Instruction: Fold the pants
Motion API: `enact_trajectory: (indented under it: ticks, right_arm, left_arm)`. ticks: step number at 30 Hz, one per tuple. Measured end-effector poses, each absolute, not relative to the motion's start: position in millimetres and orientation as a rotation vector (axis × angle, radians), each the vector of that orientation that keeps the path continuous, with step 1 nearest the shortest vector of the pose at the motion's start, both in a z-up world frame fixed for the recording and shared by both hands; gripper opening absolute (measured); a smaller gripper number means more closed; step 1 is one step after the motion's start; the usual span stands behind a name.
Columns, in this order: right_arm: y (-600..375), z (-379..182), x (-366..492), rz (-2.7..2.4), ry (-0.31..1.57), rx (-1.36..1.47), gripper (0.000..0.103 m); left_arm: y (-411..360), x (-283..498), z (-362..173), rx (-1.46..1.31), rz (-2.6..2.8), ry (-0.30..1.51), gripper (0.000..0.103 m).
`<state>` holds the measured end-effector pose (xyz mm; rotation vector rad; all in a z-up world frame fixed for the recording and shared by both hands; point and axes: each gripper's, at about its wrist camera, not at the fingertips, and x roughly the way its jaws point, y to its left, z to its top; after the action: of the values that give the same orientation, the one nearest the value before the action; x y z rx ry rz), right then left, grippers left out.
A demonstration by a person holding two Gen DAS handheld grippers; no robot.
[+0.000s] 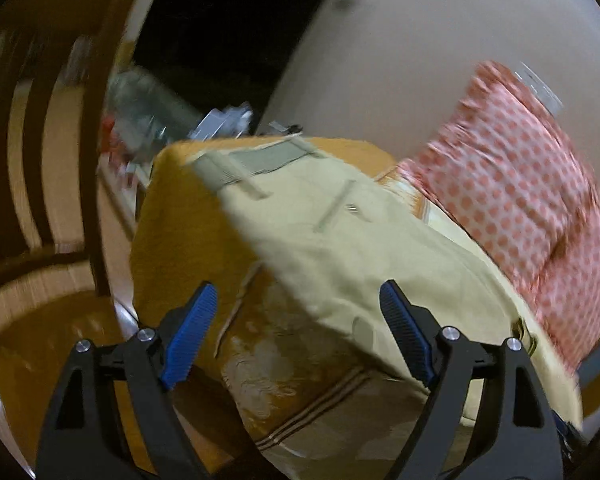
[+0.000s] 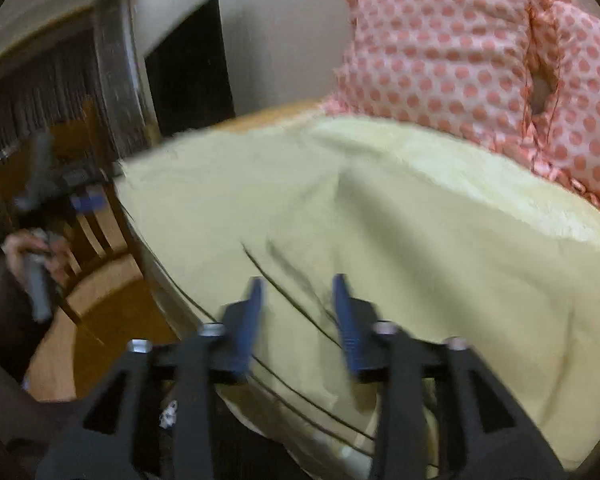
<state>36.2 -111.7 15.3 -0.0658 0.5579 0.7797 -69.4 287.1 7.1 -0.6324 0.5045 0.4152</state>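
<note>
In the left wrist view, a wooden chair [image 1: 40, 184] stands at the far left, beside the orange-covered bed [image 1: 180, 232]. Cluttered items [image 1: 152, 116] sit blurred behind the bed's far corner. The left gripper [image 1: 298, 304] hangs above the bed with its jaws spread wide and nothing between them; the blue pads [image 1: 190, 336] are clear of the fabric. The pale yellow pants [image 1: 340, 240] lie flat across the bed, waistband and belt loops [image 1: 256, 160] at the far end. To the right, a pink polka-dot pillow [image 1: 520, 184] leans against the wall [image 1: 440, 40], just beside the pants.

In the right wrist view, the person's left hand [image 2: 32, 252] grips a handle at the far left, near the chair [image 2: 88, 200]. The right gripper [image 2: 298, 292] sits low over the pants [image 2: 380, 220], its jaws parted and holding nothing; motion blur hides whether the tips touch the cloth. The pillow [image 2: 460, 60] fills the upper right.
</note>
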Motion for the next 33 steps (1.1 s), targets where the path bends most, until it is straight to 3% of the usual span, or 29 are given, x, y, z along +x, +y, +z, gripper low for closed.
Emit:
enact_trajectory:
  ticks: [4,8,23,28,33]
  right_arm:
    - [-134.2,27.6,46.1,0.657,0.484,0.007,0.048]
    - [-123.6,-0.9,78.2,0.573,0.7,-0.094,0.05]
    - [-126.2,0.7,61.0,0.669,0.66,-0.106,0.05]
    - [-123.3,0.0,57.3,0.691,0.648,-0.083,0.06]
    - [-124.0,-0.8,57.8,0.706,0.637,-0.071,0.064]
  left_arm:
    - [299.0,-68.2,-9.9,-0.747,0.381,0.515,0.083]
    - [299.5,-59.4,-12.9,-0.772,0.339,0.52,0.083]
    - [307.5,-18.9,5.3,-0.787,0.32,0.548,0.083]
    - [306.7,-12.0,20.5,-0.776,0.38,0.581,0.08]
    - [307.3,-12.0,33.0,-0.763,0.388,0.554,0.076]
